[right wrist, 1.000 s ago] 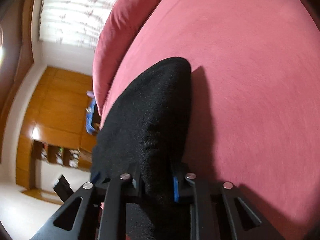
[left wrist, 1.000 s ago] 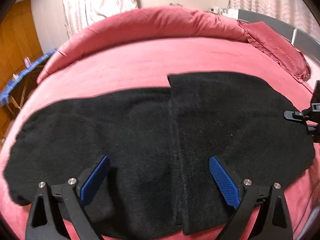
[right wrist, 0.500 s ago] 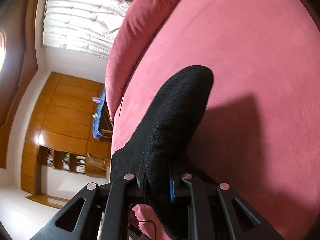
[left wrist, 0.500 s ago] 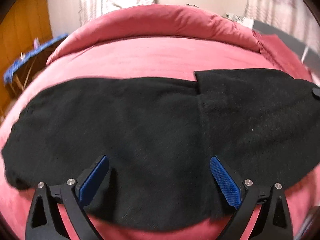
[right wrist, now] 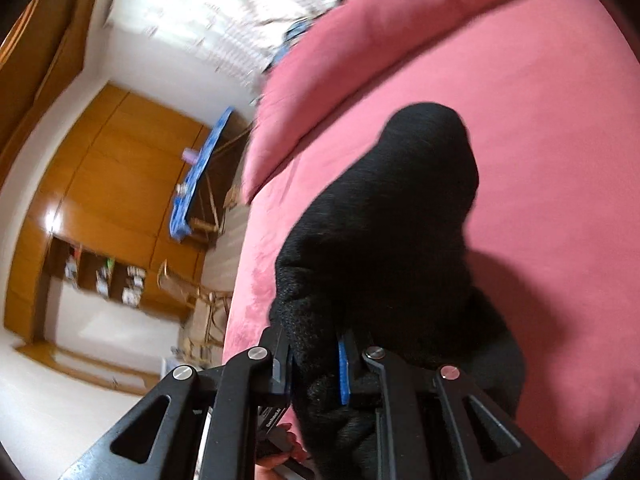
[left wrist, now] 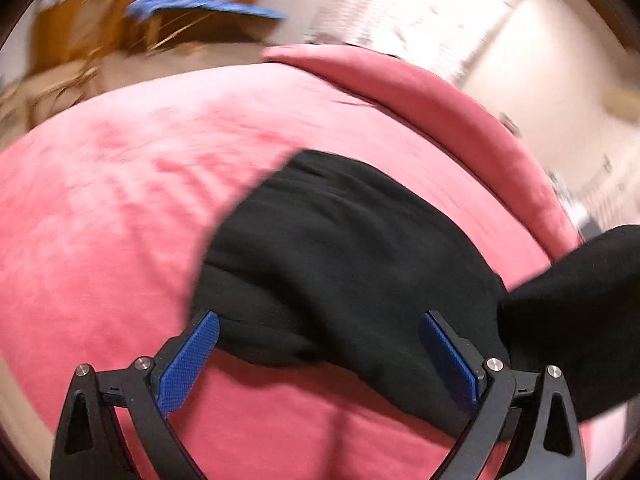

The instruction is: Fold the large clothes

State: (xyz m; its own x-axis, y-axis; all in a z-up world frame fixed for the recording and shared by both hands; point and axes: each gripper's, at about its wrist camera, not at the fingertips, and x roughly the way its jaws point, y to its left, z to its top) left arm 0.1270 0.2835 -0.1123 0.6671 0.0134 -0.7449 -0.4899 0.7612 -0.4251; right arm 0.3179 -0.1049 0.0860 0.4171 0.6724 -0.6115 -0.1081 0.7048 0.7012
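Black fleece garment [left wrist: 352,256] bunched on the pink bed [left wrist: 100,240], one end lifted off it, pinched tight in the right gripper [right wrist: 316,364], left gripper [left wrist: 320,360] spread wide over the heap, holding nothing, blurred wooden wardrobe [right wrist: 100,168] behind.

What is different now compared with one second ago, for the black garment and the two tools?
The black garment, spread wide and flat on the pink bed before, now lies bunched, one end lifted off the bed by the right tool. Unchanged: the right tool keeps its grip on that end, and the left tool is open and holds nothing.
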